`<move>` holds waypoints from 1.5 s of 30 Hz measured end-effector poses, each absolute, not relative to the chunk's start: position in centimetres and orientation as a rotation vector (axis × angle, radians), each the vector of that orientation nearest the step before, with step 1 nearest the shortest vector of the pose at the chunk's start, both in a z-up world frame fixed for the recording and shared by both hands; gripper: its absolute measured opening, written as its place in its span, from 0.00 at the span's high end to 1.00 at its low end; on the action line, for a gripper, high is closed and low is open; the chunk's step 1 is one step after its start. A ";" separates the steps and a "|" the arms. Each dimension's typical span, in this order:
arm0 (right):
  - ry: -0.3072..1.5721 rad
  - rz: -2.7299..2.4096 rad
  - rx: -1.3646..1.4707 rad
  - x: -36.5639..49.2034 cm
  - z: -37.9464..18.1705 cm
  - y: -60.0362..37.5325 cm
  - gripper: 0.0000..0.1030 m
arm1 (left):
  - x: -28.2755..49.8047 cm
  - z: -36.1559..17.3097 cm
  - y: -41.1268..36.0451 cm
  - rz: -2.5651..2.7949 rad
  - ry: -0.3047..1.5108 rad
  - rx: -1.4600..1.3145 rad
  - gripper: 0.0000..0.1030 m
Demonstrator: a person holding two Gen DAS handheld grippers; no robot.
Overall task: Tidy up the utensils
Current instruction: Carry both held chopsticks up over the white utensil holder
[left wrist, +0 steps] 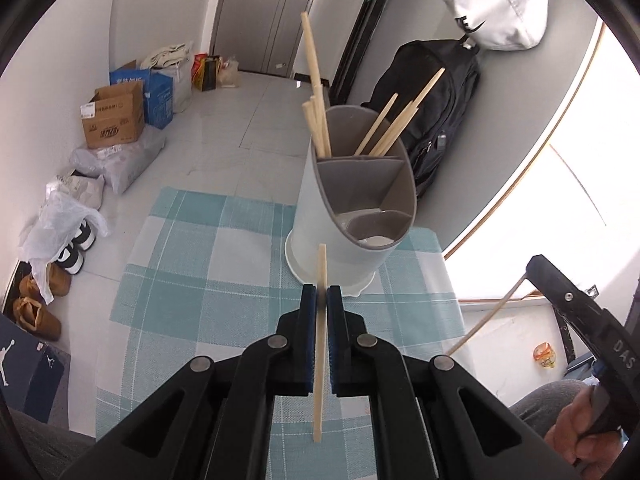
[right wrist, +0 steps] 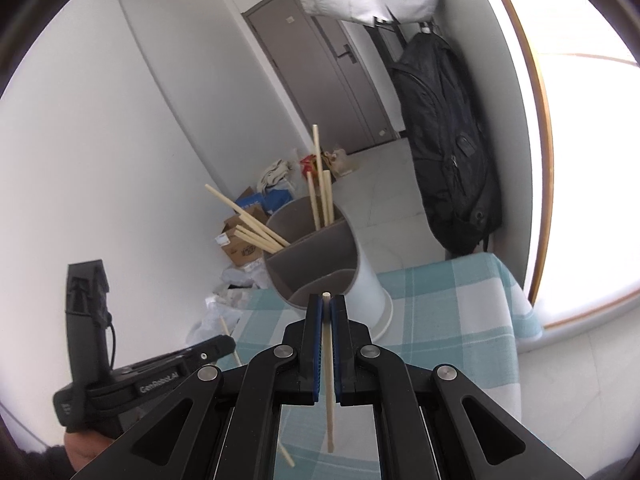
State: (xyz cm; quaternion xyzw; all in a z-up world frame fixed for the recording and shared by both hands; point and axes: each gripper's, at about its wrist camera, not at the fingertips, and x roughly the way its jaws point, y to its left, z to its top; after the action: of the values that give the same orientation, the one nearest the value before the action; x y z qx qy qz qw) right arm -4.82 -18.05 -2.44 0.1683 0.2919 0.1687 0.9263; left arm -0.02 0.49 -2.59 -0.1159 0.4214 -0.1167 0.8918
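Several wooden chopsticks (left wrist: 384, 128) lean in the rear compartments of the white utensil holder (left wrist: 320, 224) on the checked cloth (left wrist: 192, 264); its front compartments look empty. Left gripper (left wrist: 321, 300) and right gripper (right wrist: 327, 308) each pinch one chopstick (left wrist: 320, 344) tight

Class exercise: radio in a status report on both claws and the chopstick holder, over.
Left claw shut on one chopstick. Right claw shut on another chopstick. Holder upright on checked cloth, chopsticks in back compartment only. Path clear.
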 end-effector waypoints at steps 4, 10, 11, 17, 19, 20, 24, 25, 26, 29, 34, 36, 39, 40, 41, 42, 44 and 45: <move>0.591 0.343 0.329 -4.8 -1.9 -17.5 0.96 | 0.1 -2.3 1.6 -0.261 0.848 -0.247 0.99; 0.564 0.344 0.281 -4.7 -0.5 -16.5 0.97 | 0.0 -0.2 1.2 -0.292 0.803 -0.222 0.99; 0.559 0.344 0.272 -4.6 -0.1 -16.3 0.96 | 0.0 0.1 1.2 -0.296 0.797 -0.216 0.99; 0.537 0.347 0.244 -3.7 1.6 -15.7 0.97 | 0.2 2.0 1.0 -0.318 0.772 -0.195 0.99; 0.531 0.347 0.238 -3.3 2.3 -15.6 0.97 | 0.2 2.6 1.0 -0.320 0.766 -0.188 0.99; 0.528 0.348 0.237 -3.1 2.6 -15.6 0.97 | 0.3 3.0 1.0 -0.323 0.764 -0.189 0.99; 0.510 0.353 0.228 -2.1 4.3 -15.6 0.97 | 0.6 4.4 0.9 -0.336 0.760 -0.182 1.00; 0.504 0.355 0.225 -1.9 4.7 -15.5 0.97 | 0.8 4.8 0.8 -0.339 0.759 -0.181 1.00; 0.499 0.355 0.220 -1.7 5.1 -15.4 0.97 | 0.9 5.0 0.7 -0.340 0.759 -0.180 1.00; 0.484 0.357 0.208 -0.8 6.5 -15.2 0.97 | 1.4 6.5 0.6 -0.353 0.740 -0.183 1.00; 0.459 0.360 0.191 1.1 8.9 -15.2 0.97 | 2.5 8.7 0.8 -0.356 0.710 -0.189 1.00; 0.451 0.362 0.191 1.9 9.8 -15.3 0.97 | 3.1 9.3 0.9 -0.357 0.702 -0.192 1.00; 0.436 0.364 0.187 3.4 11.2 -15.4 0.97 | 3.8 10.2 1.0 -0.353 0.684 -0.195 1.00; 0.434 0.364 0.186 3.8 11.6 -15.2 0.97 | 4.1 10.5 1.1 -0.352 0.680 -0.200 1.00; 0.432 0.364 0.186 4.2 11.9 -15.2 0.97 | 4.5 10.8 1.2 -0.350 0.676 -0.202 1.00; 0.428 0.364 0.185 4.8 12.2 -15.2 0.97 | 4.9 11.2 1.3 -0.345 0.673 -0.203 1.00; 0.422 0.363 0.186 5.6 12.8 -15.2 0.97 | 5.6 11.7 1.4 -0.347 0.670 -0.211 1.00; 0.419 0.363 0.187 6.0 13.0 -15.2 0.97 | 5.9 11.9 1.5 -0.343 0.665 -0.208 1.00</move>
State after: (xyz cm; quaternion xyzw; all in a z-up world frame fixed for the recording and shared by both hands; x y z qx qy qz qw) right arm 5.96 -15.22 13.03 0.0922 0.2065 0.1788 0.9575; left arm 5.90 1.46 11.90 -0.1013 0.3243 -0.1670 0.9255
